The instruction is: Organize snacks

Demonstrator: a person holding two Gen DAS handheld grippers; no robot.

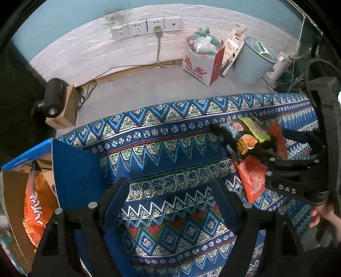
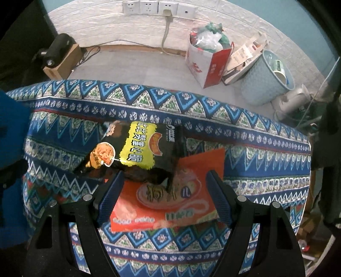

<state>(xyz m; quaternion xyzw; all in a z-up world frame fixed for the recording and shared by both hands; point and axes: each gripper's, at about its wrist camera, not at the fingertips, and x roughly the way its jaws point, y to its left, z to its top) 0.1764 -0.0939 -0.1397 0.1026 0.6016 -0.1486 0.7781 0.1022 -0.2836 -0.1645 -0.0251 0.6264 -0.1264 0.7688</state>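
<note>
A black and yellow snack bag [image 2: 136,149] lies partly over a red-orange snack packet [image 2: 170,202] on the patterned tablecloth [image 2: 255,136]. My right gripper [image 2: 165,198] is open, its fingers standing either side of the red packet just above it. In the left wrist view the right gripper [image 1: 245,149] hovers over the same two packets [image 1: 252,179]. My left gripper [image 1: 170,204] is open and empty over the cloth. An orange snack bag [image 1: 36,204] lies in a cardboard box [image 1: 12,191] with a blue flap at the left.
Beyond the table's far edge on the floor stand a red and white paper bag [image 2: 204,61] full of rubbish, a pale blue bin [image 2: 266,81], a small cardboard box [image 2: 61,64] with a black device on it, and wall sockets [image 2: 157,8].
</note>
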